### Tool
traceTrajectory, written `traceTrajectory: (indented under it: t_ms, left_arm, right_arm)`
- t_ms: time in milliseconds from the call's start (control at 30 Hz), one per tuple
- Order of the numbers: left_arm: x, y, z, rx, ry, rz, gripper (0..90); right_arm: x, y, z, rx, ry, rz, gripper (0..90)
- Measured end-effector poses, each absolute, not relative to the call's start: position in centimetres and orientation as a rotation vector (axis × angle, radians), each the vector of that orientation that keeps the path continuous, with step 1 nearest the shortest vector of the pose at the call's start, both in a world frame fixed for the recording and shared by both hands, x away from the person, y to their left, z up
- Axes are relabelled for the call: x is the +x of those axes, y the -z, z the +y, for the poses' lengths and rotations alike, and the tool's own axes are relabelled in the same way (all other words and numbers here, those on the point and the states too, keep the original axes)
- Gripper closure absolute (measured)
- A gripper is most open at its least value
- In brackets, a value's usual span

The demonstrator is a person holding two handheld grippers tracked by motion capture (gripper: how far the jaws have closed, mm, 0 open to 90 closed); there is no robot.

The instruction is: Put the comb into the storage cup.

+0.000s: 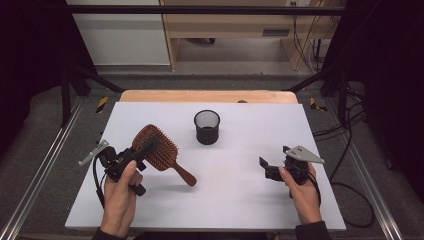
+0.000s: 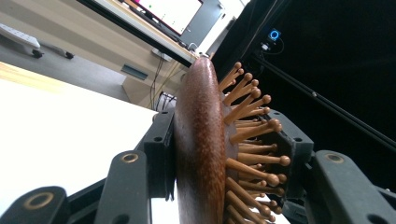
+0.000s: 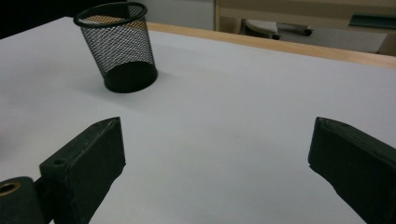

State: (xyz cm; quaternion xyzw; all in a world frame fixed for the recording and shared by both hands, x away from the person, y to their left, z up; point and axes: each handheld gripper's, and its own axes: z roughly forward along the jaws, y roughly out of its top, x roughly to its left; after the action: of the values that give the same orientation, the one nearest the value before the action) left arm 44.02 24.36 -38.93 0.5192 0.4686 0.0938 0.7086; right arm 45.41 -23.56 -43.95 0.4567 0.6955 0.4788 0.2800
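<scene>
The left gripper (image 1: 147,150) is clamped on a wooden hairbrush (image 1: 159,152). Its 2 black jaws squeeze the round brush head, 1 on the smooth back and 1 on the bristle side. The brush is held up off the table, over its left part, and its handle (image 1: 184,175) slants down toward the middle. The person's left hand (image 1: 120,197) wraps around the gripper's body.

The right gripper (image 1: 274,161) holds nothing. Its 2 jaws stand wide apart above the right part of the table, with the right hand (image 1: 305,195) behind it and a grey 3-cornered plate (image 1: 304,154) on top.

Between the 2 grippers, farther back, a black mesh cup (image 1: 207,127) stands upright, well apart from both.

The table top (image 1: 235,200) is a plain white sheet with a strip of light wood (image 1: 207,96) at its far edge. Metal rails (image 1: 40,165) run along both sides. The floor around is grey. Behind the table are a white cabinet (image 1: 120,32) and a light wooden desk (image 1: 240,25), with cables (image 1: 350,135) lying on the right.

The left gripper view shows the brush (image 2: 201,149) edge-on, dark brown and speckled, with round-tipped wooden pins (image 2: 252,140) sticking out to the right. It also shows a lit screen (image 2: 170,11) up high. The right gripper view shows the mesh cup (image 3: 116,46) from low down, and you can see the wood strip through its wire wall. A white power strip (image 3: 275,28) lies on the floor past the table.
</scene>
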Motion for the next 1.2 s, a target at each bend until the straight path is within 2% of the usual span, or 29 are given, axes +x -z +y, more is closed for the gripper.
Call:
traceTrajectory:
  t_ms: [267, 933, 1200]
  left_arm:
    - [44.3, 37.8, 22.6, 1.177, -0.211, 1.011, 50.7]
    - [45.5, 33.2, 20.1, 1.210, -0.267, 0.944, 50.7]
    - [46.8, 31.1, 17.8, 1.324, -0.327, 0.893, 50.7]
  right_arm:
    - [45.1, 44.5, -24.3, 1.236, -1.302, 1.831, 6.3]
    - [45.1, 44.6, -23.7, 1.216, -1.286, 1.831, 3.1]
    - [45.1, 44.5, -23.8, 1.220, -1.306, 1.824, 3.1]
